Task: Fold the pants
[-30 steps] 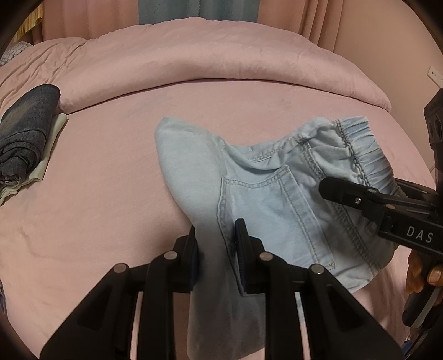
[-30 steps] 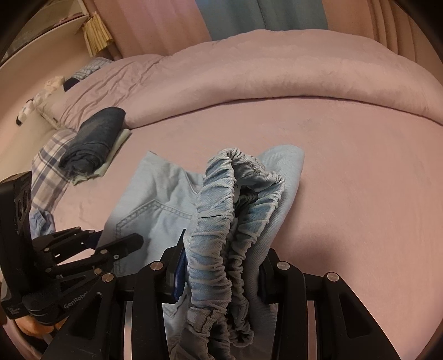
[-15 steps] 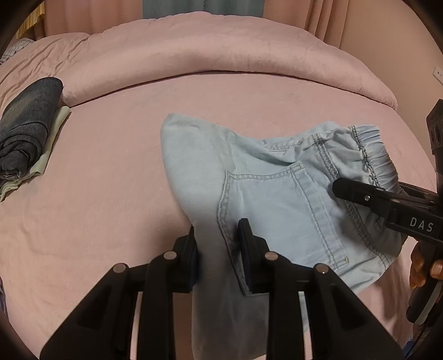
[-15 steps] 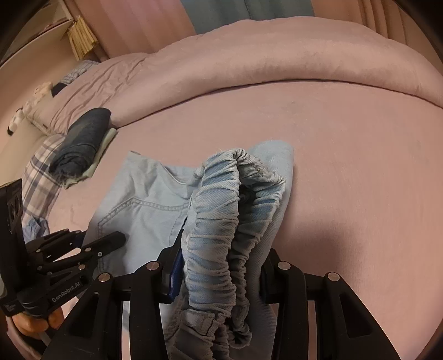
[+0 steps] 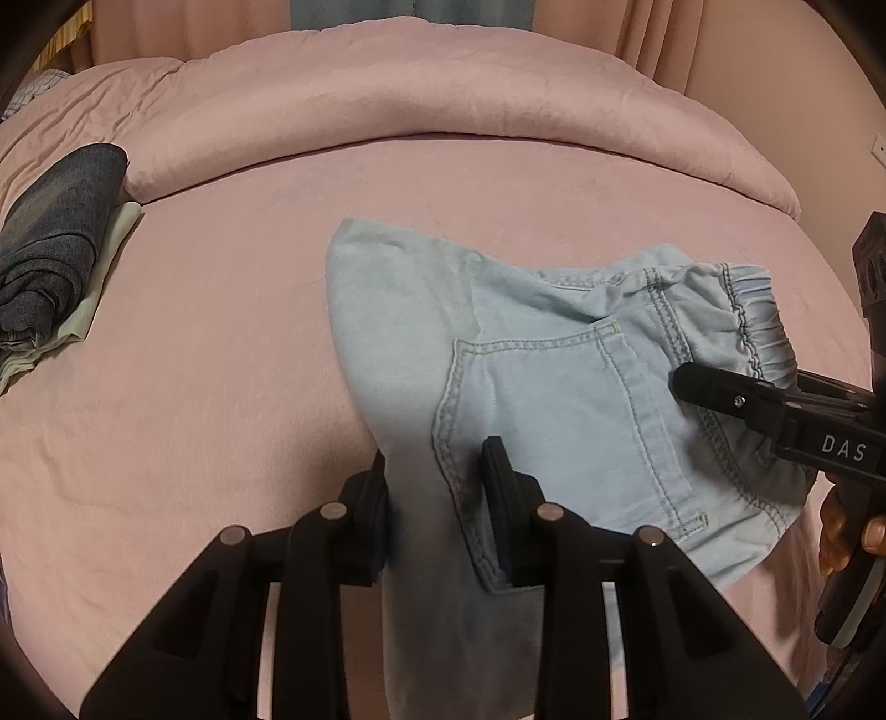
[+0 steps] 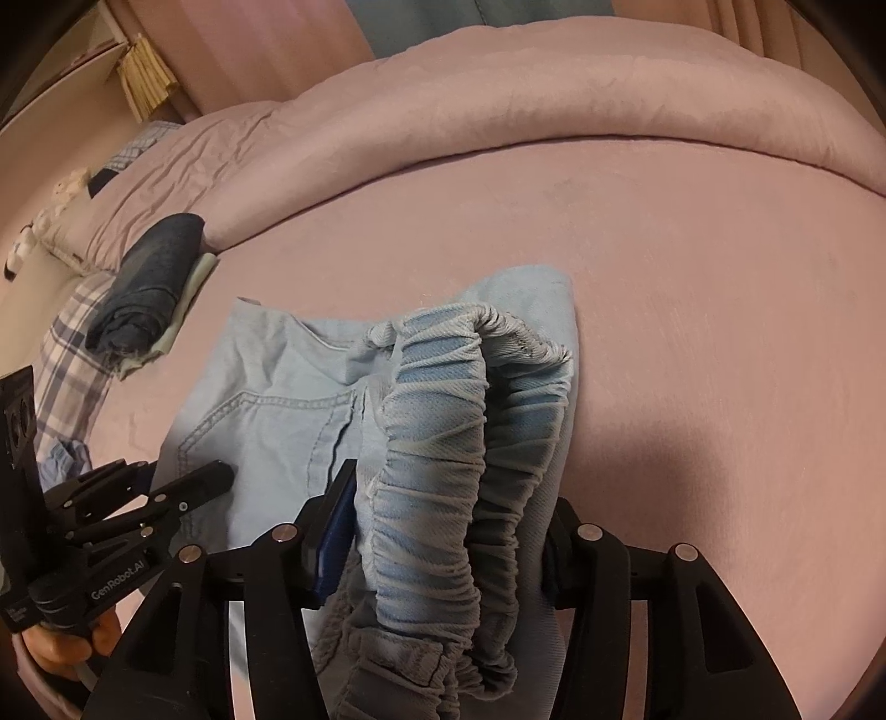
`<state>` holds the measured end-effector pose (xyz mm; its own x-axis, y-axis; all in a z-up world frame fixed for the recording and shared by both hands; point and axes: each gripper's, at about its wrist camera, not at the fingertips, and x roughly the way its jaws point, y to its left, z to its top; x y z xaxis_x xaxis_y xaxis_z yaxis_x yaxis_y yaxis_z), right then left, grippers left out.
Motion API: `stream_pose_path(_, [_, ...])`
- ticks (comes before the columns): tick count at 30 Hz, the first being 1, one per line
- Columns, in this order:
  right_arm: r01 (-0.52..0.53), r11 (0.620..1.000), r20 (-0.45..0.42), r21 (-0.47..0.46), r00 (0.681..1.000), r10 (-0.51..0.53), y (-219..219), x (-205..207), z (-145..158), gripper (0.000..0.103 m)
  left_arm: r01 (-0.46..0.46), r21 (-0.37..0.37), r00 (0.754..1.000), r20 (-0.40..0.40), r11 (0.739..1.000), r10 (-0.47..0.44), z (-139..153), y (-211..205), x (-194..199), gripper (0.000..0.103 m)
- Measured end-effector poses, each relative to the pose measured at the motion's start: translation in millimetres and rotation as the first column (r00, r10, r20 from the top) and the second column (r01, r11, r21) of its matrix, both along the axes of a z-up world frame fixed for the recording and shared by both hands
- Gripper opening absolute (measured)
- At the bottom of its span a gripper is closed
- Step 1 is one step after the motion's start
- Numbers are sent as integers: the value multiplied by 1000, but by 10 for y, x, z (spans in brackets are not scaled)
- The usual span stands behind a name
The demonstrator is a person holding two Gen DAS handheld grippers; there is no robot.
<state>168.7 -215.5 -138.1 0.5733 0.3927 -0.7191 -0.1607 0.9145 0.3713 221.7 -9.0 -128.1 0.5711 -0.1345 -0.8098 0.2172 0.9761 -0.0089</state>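
Both grippers are opening after laying the folded pale-blue denim pants (image 5: 554,387) lower on the pink bedsheet (image 5: 194,387): left gripper (image 5: 437,487) loosening around a leg fold, right gripper (image 6: 448,531) around the elastic waistband (image 6: 470,471). Open sheet lies beyond; dark folded jeans (image 5: 50,255) sit far left.

Bedroom, pink bed (image 5: 221,387), duvet (image 5: 443,99), curtains (image 5: 598,27)

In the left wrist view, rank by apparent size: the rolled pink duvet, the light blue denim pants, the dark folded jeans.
1. Rolled pink duvet, spanning nearly the whole frame.
2. Light blue denim pants, though nearness to the camera enlarges them.
3. Dark folded jeans, clearly smallest, partly cut off at the edge.
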Motion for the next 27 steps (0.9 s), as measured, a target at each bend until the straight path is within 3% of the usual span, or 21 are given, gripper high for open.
stream_pose_path(11, [11,1000,-15,-13,1000,-11,-7,42,-42,63,-4,13,1000,-4,1000,4,-37,9,21,39])
stream_pose_path(27, [29,998,-15,-62,999,-30,-13,56,-63,77,-35,43,999,2,998,35,-71,70,30,63])
